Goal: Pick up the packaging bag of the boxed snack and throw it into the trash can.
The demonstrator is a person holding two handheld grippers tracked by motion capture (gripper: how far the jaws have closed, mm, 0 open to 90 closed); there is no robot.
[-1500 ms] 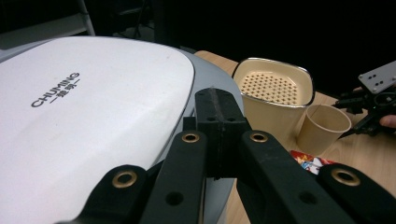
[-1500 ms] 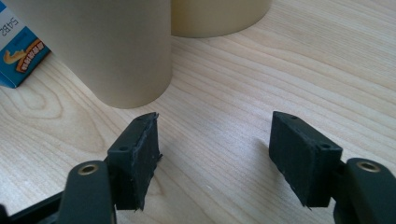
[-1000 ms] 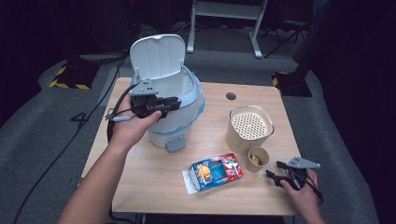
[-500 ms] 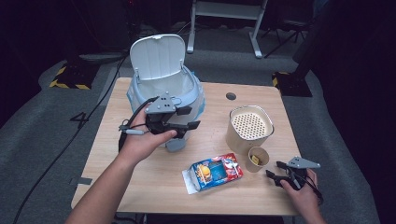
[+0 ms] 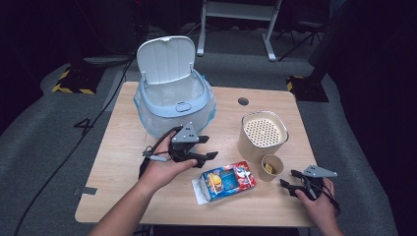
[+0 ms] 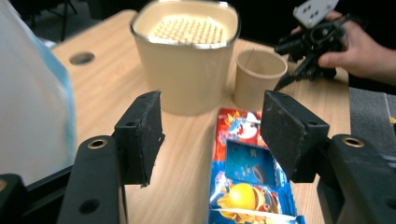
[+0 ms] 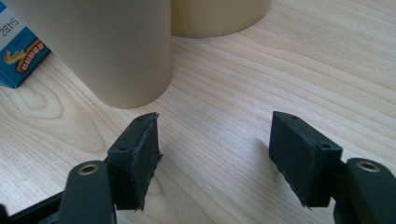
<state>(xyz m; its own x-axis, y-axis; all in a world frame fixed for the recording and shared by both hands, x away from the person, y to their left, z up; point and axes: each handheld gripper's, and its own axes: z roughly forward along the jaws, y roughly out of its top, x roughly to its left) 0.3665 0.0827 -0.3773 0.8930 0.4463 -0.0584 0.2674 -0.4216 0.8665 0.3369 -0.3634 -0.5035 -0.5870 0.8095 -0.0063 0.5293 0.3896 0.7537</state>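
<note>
My left gripper [image 5: 209, 156] hovers just in front of the pale blue bin [image 5: 172, 105], whose white lid stands up. Its jaws have just been opening and stand open with nothing between them. In the left gripper view the left gripper [image 6: 212, 126] points over a colourful snack box [image 6: 247, 172] toward a cream container [image 6: 187, 56] and a paper cup [image 6: 259, 77]. My right gripper [image 5: 287, 180] rests at the table's near right corner, beside the paper cup [image 5: 270, 167]. In the right gripper view the right gripper [image 7: 215, 140] stands open over bare wood, the cup [image 7: 116, 46] just beyond its left jaw.
The snack box [image 5: 226, 181] lies flat near the front edge, between the two hands. The cream container [image 5: 263, 132] has a perforated top. A cable hole [image 5: 243, 101] sits in the wooden table [image 5: 123, 162] behind it. A metal stand's legs [image 5: 236, 10] are on the floor beyond.
My left hand has come away from the bin's rim, down and toward the near side, close to the snack box, and its jaws have spread. The right hand has stayed put.
</note>
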